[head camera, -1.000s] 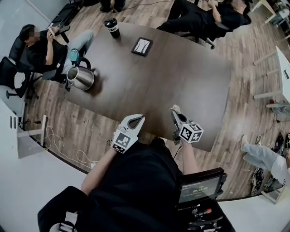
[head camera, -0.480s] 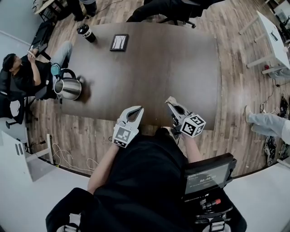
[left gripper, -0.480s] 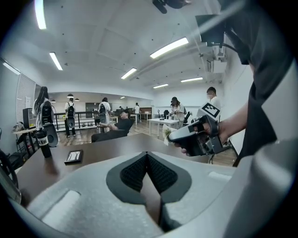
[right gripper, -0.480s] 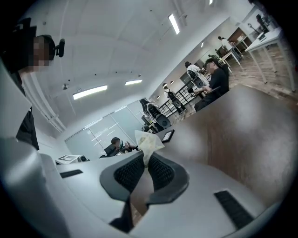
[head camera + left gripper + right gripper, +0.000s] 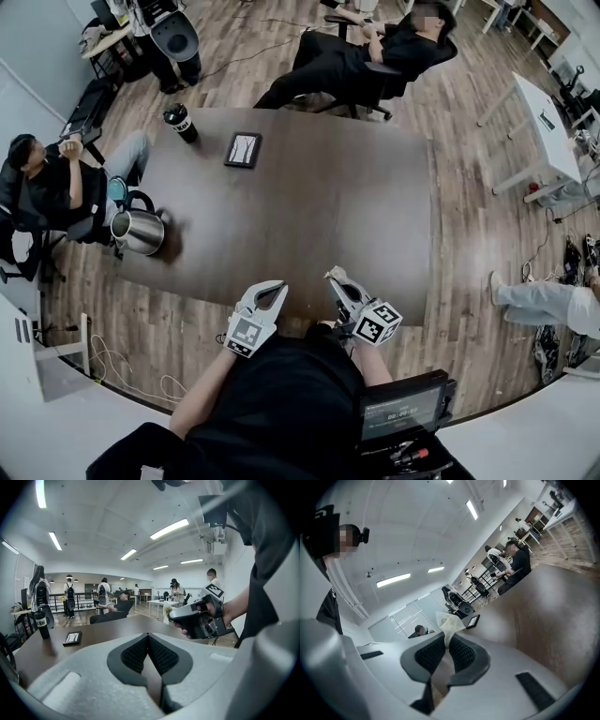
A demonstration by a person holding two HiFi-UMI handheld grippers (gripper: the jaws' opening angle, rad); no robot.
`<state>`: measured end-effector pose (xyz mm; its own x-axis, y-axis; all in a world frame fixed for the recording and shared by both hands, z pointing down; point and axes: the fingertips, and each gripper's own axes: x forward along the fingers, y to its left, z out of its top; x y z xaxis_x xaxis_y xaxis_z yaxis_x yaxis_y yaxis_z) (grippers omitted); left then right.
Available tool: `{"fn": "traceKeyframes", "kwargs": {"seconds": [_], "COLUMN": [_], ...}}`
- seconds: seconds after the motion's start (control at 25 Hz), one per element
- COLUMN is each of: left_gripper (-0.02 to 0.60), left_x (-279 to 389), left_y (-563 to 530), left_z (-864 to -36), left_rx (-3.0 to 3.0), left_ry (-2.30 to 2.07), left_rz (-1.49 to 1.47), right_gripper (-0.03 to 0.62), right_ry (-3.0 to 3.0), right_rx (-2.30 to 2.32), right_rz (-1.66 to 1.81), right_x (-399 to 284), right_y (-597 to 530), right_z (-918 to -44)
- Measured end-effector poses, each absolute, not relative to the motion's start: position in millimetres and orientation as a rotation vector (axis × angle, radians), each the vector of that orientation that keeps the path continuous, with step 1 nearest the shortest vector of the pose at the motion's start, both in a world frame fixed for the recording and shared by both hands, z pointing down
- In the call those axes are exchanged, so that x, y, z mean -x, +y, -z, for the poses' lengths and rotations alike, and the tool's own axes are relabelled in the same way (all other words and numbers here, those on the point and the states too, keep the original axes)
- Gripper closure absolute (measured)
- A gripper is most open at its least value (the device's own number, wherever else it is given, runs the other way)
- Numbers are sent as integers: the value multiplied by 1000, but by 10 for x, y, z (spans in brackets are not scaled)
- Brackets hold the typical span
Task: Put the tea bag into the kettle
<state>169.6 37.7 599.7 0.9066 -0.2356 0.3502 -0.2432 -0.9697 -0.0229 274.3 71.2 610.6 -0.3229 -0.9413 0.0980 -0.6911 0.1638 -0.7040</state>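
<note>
A steel kettle with a black handle stands at the left edge of the dark table, far from both grippers. My right gripper hovers over the table's near edge, shut on a pale tea bag that sticks out past the fingertips. In the right gripper view the gripper pinches the bag's lower end. My left gripper is beside it at the near edge, and the left gripper view shows it shut with nothing held. The right gripper also appears there, held in a hand.
A black tumbler and a small black tray sit at the table's far left. One seated person is close behind the kettle, another is at the far end. A white desk stands to the right.
The head view has swung, so the table sits higher in frame. Both grippers stay side by side at the near edge. The kettle has not moved on the table.
</note>
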Motion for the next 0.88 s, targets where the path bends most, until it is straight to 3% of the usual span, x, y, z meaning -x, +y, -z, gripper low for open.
{"fn": "traceKeyframes", "kwargs": {"seconds": [0.88], "left_gripper": [580], "left_x": [-1547], "left_y": [232], "left_z": [-6082], "left_rx": [-2999], "left_ry": [-397], "left_rz": [-496], "right_gripper": [563], "right_ry": [2071], "right_rx": [1414], "right_rz": [945], "right_x": [-2410], "right_y": [448], "right_z": [-5914]}}
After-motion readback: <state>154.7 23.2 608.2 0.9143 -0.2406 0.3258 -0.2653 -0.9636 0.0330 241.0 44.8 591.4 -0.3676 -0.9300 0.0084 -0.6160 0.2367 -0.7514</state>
